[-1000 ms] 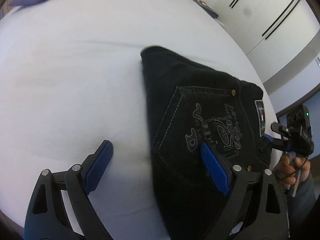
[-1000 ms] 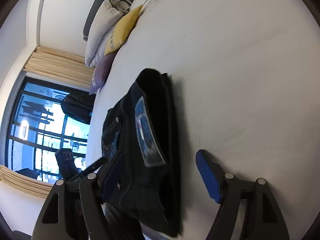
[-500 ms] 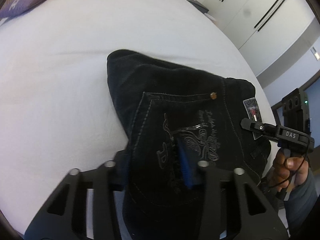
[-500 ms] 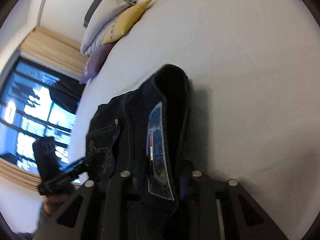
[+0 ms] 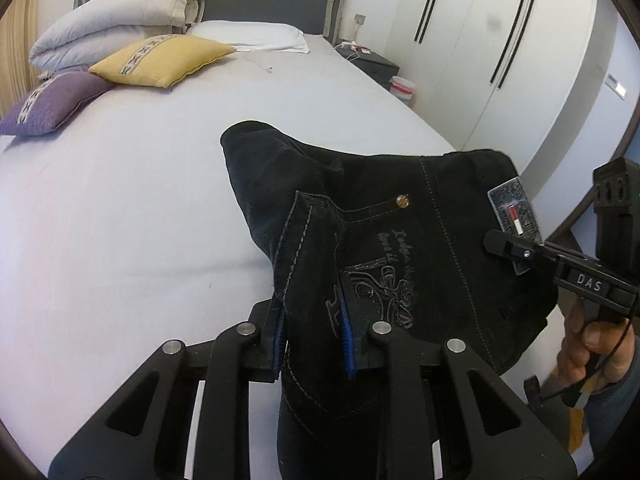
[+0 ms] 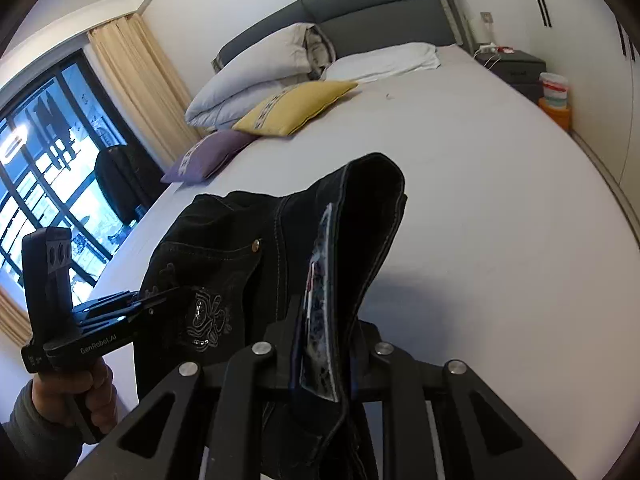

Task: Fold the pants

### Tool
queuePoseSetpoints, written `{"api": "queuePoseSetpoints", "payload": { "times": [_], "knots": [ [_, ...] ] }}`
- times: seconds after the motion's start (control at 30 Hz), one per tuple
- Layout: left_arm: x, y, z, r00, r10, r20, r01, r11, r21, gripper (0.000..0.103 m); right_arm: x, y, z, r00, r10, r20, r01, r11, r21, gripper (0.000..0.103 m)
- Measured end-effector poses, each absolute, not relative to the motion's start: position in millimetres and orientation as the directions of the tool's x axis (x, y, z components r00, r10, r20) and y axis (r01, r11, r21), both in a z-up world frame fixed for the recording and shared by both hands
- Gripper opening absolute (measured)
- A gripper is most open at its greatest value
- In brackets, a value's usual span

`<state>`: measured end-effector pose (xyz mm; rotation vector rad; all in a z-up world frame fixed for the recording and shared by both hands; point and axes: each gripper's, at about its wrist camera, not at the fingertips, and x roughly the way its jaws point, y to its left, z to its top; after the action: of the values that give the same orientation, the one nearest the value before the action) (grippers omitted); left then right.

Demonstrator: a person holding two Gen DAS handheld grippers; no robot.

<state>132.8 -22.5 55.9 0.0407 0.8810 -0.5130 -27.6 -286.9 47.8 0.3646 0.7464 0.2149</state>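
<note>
The folded black pants (image 5: 392, 240) are lifted off the white bed (image 5: 140, 208). My left gripper (image 5: 314, 332) is shut on the pants beside the embroidered back pocket. My right gripper (image 6: 324, 356) is shut on the waistband at the label patch (image 6: 318, 300). In the left wrist view the right gripper (image 5: 516, 250) shows at the right edge, clamped at the label. In the right wrist view the left gripper (image 6: 156, 304) shows at the left, gripping the pocket side. The pants (image 6: 248, 264) sag between the two grippers.
Yellow pillow (image 5: 160, 60), purple pillow (image 5: 52, 100), folded duvet (image 5: 112, 28) and white pillow (image 5: 248, 36) lie at the bed's head. A nightstand (image 5: 372, 64) and white wardrobe doors (image 5: 500, 60) stand to the right. A window (image 6: 40, 180) is on the left.
Both grippers have shut on the pants, one on the pocket side and one on the waistband, and lifted them off the bed. The views have tilted up toward the headboard.
</note>
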Motion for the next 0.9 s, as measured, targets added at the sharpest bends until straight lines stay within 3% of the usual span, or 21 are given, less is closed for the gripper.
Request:
{"api": "queuePoseSetpoints", "payload": {
  "times": [0.17,0.27,0.37,0.43,0.5,0.6,0.67,0.73,0.9],
  "knots": [
    [160,-61,17,0.503,-0.352,-0.789,0.43,0.894,-0.125,0.021,4,-305,16,0.689,0.278,-0.669,0.001,0.923,0.385,0.019],
    [174,-89,-15,0.5,-0.287,-0.817,0.411,0.909,-0.068,0.028,22,-318,-20,0.644,0.27,-0.716,0.065,0.913,0.403,0.021],
    [179,-94,-41,0.494,-0.266,-0.828,0.377,0.923,-0.071,0.041,27,-328,-49,0.624,0.217,-0.751,0.121,0.922,0.367,0.043],
    [178,-91,-48,0.5,-0.244,-0.831,0.374,0.926,-0.047,0.058,21,-332,-56,0.647,0.211,-0.733,0.126,0.918,0.376,0.053],
    [178,-85,-52,0.507,-0.248,-0.825,0.365,0.929,-0.055,0.06,17,-335,-56,0.657,0.21,-0.724,0.125,0.917,0.379,0.063],
    [173,-79,-44,0.52,-0.248,-0.817,0.353,0.934,-0.059,0.06,8,-335,-48,0.639,0.197,-0.744,0.145,0.918,0.368,0.068],
    [162,-74,-31,0.56,-0.247,-0.791,0.349,0.936,-0.045,0.066,-8,-337,-38,0.65,0.193,-0.735,0.164,0.908,0.385,0.069],
    [145,-67,-18,0.603,-0.236,-0.762,0.341,0.94,-0.021,0.085,-29,-341,-28,0.677,0.173,-0.715,0.186,0.9,0.394,0.072],
    [65,-43,34,0.774,-0.198,-0.602,0.274,0.961,0.036,0.092,-88,-342,2,0.736,0.078,-0.672,0.259,0.886,0.386,0.077]
  ]
}}
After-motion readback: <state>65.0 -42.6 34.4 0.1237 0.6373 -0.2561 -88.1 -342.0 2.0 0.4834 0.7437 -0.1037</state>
